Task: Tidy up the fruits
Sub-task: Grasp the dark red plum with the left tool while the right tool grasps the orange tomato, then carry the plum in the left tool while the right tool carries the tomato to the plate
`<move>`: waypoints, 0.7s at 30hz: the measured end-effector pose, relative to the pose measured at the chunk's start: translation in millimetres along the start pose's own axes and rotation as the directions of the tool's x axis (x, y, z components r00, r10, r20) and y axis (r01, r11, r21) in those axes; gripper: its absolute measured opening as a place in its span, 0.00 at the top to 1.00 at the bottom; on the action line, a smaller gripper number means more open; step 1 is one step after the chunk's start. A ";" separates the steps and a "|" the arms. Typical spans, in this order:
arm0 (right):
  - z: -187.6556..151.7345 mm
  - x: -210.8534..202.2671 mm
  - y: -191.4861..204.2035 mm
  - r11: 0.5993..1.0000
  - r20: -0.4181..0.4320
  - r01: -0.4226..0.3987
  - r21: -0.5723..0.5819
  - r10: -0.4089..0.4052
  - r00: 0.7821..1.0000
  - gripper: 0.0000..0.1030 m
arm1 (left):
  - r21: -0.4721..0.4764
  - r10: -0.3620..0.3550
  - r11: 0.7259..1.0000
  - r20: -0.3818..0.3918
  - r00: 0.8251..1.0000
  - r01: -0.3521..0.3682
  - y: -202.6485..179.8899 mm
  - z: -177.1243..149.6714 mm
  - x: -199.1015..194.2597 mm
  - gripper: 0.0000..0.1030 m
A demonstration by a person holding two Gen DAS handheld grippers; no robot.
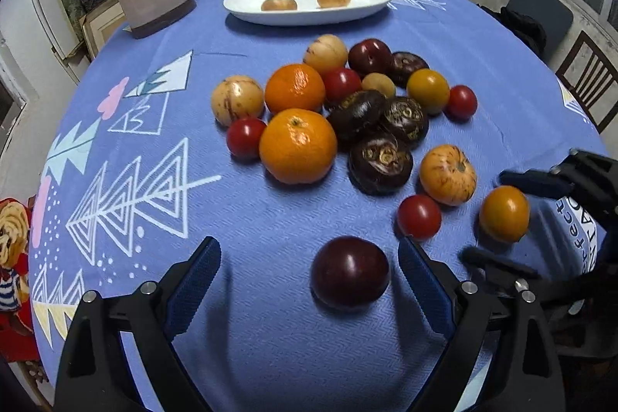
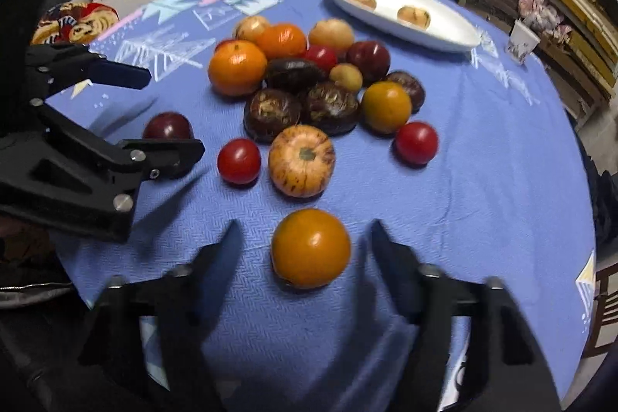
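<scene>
Left tongs [image 1: 309,271] spread wide around a dark plum [image 1: 349,271]; right tongs [image 2: 305,250] spread wide around a yellow-orange tomato [image 2: 311,248], near the tabletop's [image 1: 239,334] front edge.

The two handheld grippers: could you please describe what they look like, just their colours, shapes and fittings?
Both are matte black plastic, with angular, cut-out finger arms joined by silver round-head screws. The left gripper has flat, tapering fingers faced with blue ribbed pads. The right gripper has the same build, though its fingers are blurred and their pads look dark blue. No cables or sleeves show.
</scene>
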State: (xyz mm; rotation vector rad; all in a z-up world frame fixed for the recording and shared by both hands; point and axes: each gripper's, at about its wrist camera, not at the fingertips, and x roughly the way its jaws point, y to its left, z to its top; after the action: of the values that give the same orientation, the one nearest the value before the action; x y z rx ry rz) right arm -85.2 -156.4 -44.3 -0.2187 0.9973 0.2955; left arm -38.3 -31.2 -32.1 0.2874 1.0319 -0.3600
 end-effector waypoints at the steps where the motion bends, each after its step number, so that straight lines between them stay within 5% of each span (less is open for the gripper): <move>1: 0.4 -0.7 0.2 1.000 0.006 0.003 0.000 -0.003 1.000 0.44 | -0.002 -0.004 1.000 -0.003 1.000 0.004 0.0 -0.6 1.2 0.09; 3: 0.4 -1.0 1.2 1.000 0.010 0.013 -0.003 -0.013 1.000 0.45 | -0.008 -0.006 1.000 -0.011 1.000 0.006 0.3 -1.5 3.7 0.09; 7: 2.7 0.1 -0.9 1.000 0.008 -0.008 0.010 0.007 1.000 0.63 | -0.015 -0.025 1.000 -0.032 0.999 0.024 -0.6 -2.1 9.0 0.18; 12: -0.5 -2.3 -2.7 1.000 0.006 -0.022 0.018 0.022 1.000 0.63 | 0.016 -0.066 0.998 -0.026 0.997 0.066 -8.4 -4.7 6.2 0.62; 21: -1.4 -12.0 -8.8 0.998 0.035 -0.029 0.048 0.027 0.999 0.63 | 0.010 -0.079 0.997 0.004 0.997 0.079 -6.3 -5.2 -1.7 0.62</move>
State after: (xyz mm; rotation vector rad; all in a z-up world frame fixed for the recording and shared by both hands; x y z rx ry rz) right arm -89.5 -166.9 -34.4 -0.1556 0.9728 0.2995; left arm -45.8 -34.6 -33.6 0.2551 1.0396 -0.4375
